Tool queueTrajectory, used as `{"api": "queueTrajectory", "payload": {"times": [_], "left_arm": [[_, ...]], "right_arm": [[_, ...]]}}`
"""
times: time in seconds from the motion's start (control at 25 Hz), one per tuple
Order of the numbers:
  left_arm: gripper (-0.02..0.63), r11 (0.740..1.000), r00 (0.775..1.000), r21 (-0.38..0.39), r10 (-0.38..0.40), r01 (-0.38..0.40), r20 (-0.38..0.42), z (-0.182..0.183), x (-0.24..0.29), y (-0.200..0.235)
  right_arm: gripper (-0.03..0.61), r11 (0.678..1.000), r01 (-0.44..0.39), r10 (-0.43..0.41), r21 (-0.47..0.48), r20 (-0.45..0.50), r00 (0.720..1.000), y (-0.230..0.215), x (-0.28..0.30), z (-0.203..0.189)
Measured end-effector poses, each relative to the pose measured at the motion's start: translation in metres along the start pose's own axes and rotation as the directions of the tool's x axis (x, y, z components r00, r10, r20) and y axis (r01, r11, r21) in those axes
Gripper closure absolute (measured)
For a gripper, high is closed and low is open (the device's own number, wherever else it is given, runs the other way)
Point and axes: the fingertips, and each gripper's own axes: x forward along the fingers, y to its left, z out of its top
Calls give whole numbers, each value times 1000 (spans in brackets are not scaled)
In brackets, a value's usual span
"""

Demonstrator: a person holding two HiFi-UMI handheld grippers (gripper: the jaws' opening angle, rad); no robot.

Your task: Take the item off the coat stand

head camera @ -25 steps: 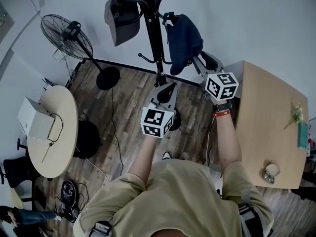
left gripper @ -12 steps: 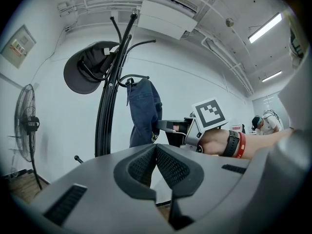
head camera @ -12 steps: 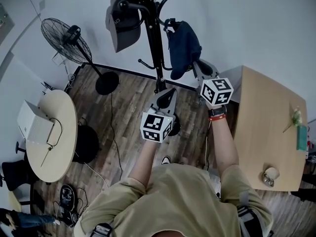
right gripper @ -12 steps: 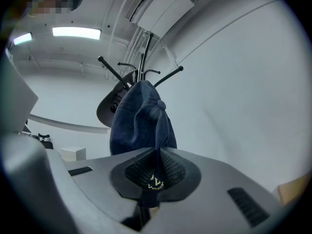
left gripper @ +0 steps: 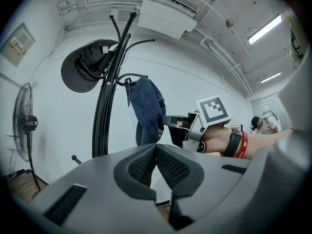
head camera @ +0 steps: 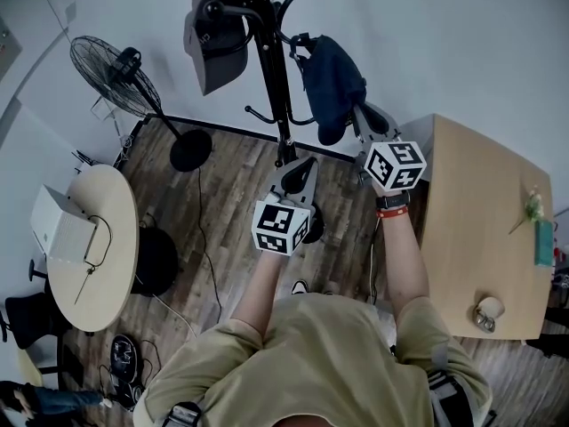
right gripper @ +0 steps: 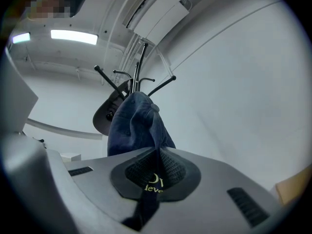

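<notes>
left gripper: jaws are held together on nothing, left of the navy cap.
right gripper: jaws have just been closed and are clamped on the cap's lower edge.
navy cap: hung on the coat stand, right of its pole; it is best lifted clear before being drawn near.

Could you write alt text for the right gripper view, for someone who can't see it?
The right tool has just closed its jaws on a navy cap hanging from a black coat stand. A grey cap hangs behind it, against a white wall.
</notes>
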Motion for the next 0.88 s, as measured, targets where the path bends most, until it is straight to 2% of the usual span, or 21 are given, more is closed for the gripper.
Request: {"api": "queueTrajectory", "payload": {"times": [0.6,0.88], "left_arm": [[591,1000,1000,2,-9,9,7,3,7,-8],[591,1000,1000,-2,-19,19,8,2,8,-9]], "right_arm": [[555,999,1,-8,49,136,991,-8,-15,57],[555,998,26,-36,65,171,985,-18,-26,69]]}}
